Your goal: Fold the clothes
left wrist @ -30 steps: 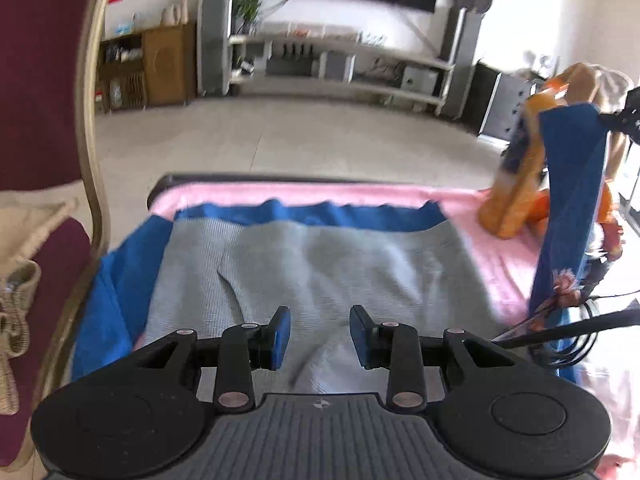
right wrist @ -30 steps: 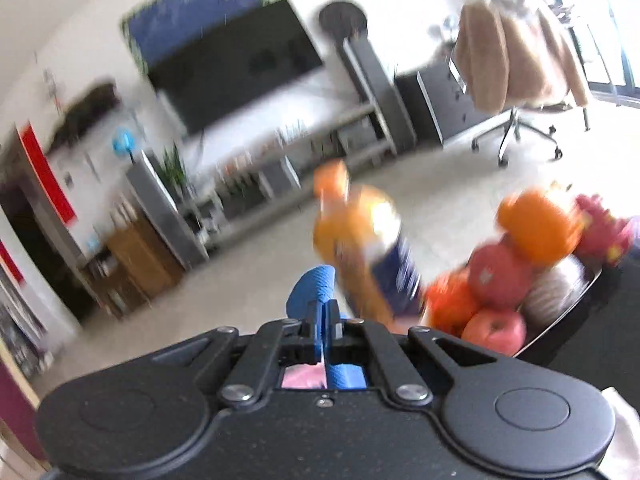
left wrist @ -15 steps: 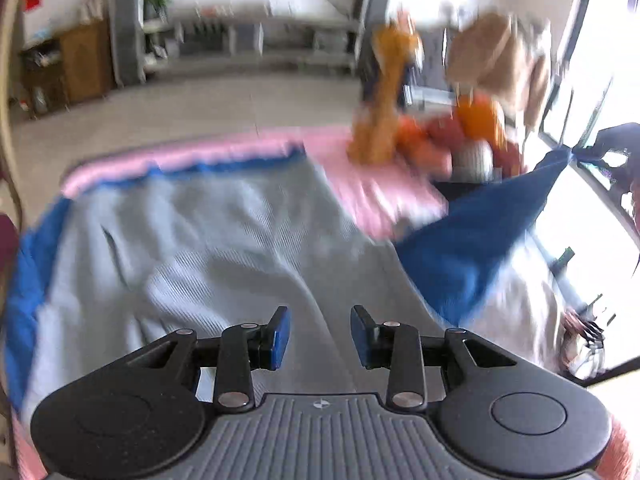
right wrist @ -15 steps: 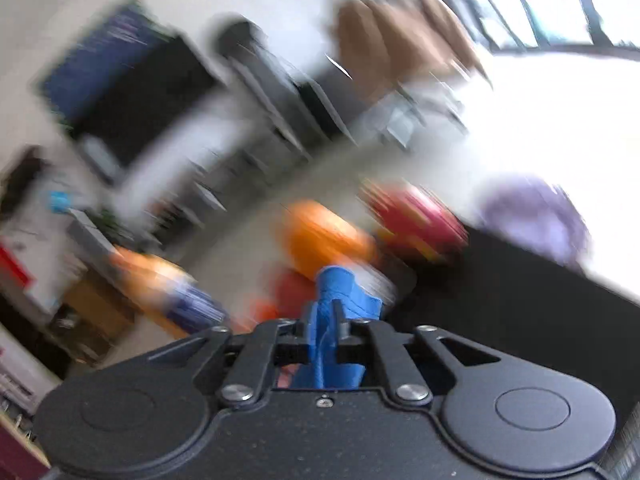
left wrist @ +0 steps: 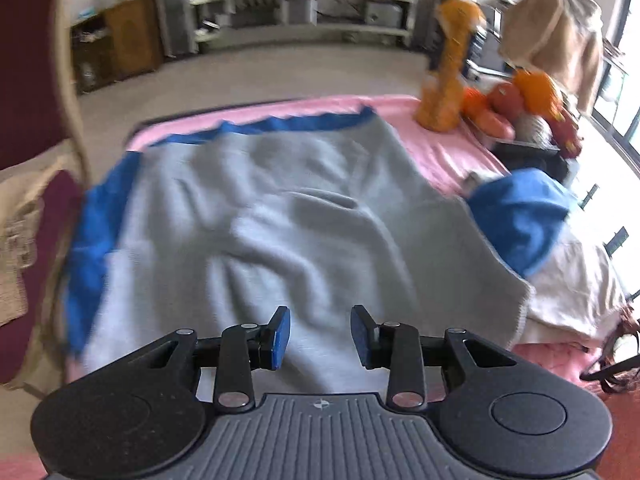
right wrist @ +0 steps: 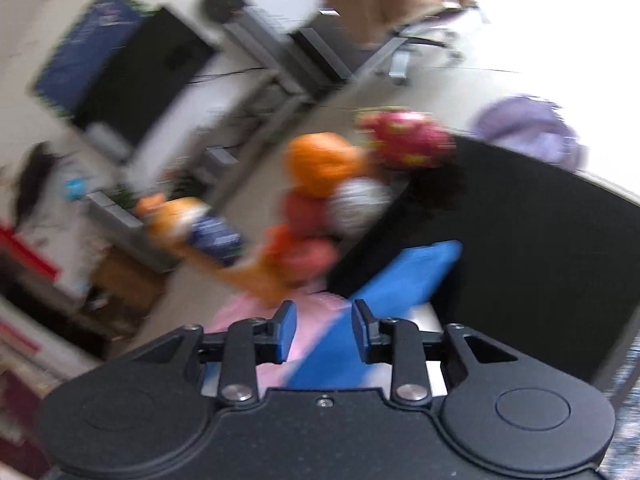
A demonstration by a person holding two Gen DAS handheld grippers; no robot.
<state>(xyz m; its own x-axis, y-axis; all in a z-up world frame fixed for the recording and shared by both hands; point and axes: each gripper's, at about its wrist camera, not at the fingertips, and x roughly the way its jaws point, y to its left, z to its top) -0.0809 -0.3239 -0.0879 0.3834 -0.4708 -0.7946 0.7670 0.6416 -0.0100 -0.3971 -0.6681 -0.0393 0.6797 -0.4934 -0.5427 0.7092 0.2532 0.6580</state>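
A grey knitted garment (left wrist: 288, 216) lies spread on a pink-covered table (left wrist: 444, 152), with a blue cloth (left wrist: 92, 236) showing under its left and far edges. A bunched part of blue cloth (left wrist: 524, 216) lies at the garment's right side, over a white cloth (left wrist: 572, 288). My left gripper (left wrist: 320, 334) is open and empty above the garment's near edge. My right gripper (right wrist: 322, 330) is open, and blue cloth (right wrist: 404, 280) lies just beyond and below its fingers, not gripped.
An orange bottle (left wrist: 448, 76) and a black tray of fruit (left wrist: 524, 100) stand at the table's far right. They also show blurred in the right wrist view, the fruit (right wrist: 324, 192) on the tray. A maroon chair (left wrist: 36, 92) stands at the left.
My right gripper has opened and let go of the blue cloth, which has dropped onto the table's right side. My left gripper's view has swung back left over the grey garment.
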